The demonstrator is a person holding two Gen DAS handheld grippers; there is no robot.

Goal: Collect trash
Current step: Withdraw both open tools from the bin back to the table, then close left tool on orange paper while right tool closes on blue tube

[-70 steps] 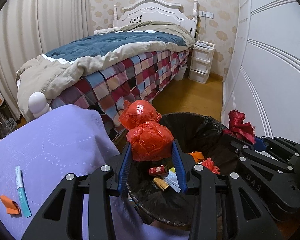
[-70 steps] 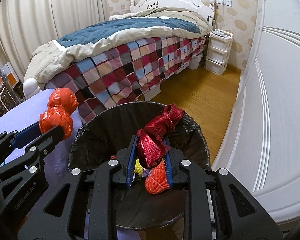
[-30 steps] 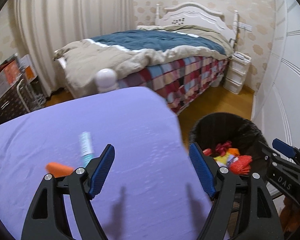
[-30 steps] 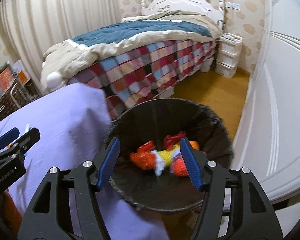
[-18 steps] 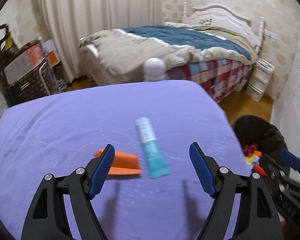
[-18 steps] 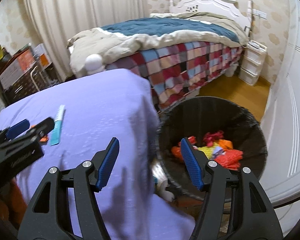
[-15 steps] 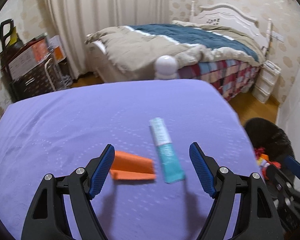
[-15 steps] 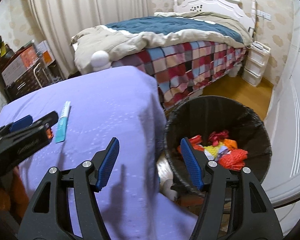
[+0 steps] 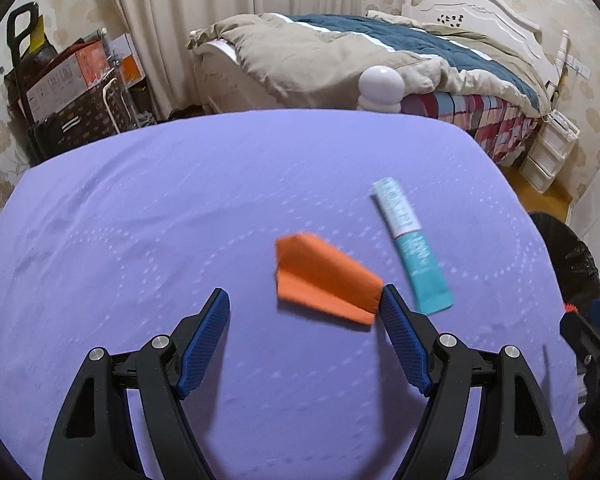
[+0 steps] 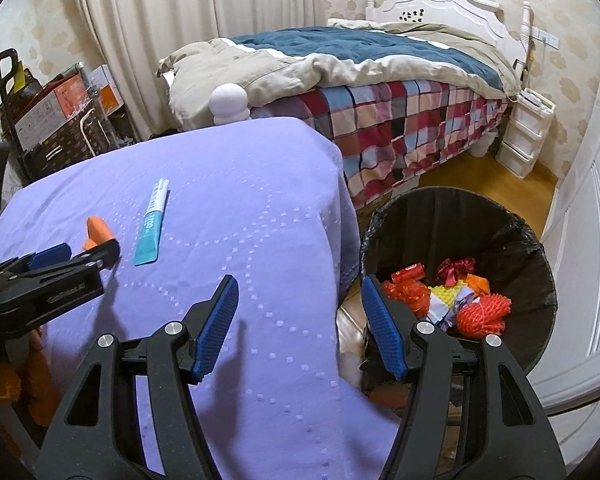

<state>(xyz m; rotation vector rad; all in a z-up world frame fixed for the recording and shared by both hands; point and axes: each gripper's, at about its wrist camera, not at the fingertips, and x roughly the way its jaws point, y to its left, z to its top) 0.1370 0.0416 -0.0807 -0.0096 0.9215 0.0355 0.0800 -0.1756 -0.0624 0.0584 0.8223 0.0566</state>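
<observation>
The left gripper (image 9: 303,310) hangs with its blue-padded jaws spread wide and nothing between them, low over the folded orange paper scrap (image 9: 324,278), whose right corner sits just beside the right pad; the right gripper (image 10: 298,305) is likewise released and empty, poised over the table's edge near the bin. The likely slip, as I judge it: the scrap lies flat and off to the right of the gap, so the jaws may close beside it or pinch up the cloth instead; the pads could also nudge the teal-and-white squeezed tube (image 9: 411,246) lying just beyond. Both pieces rest on the lilac quilted tablecloth (image 9: 180,200), apart from each other; the black-lined round waste bin (image 10: 512,240), already holding red and orange trash, stands on the floor to the right. Beyond are a bed with patchwork cover (image 10: 400,112), cream curtains (image 10: 180,20) and stacked cardboard boxes (image 10: 52,116).
</observation>
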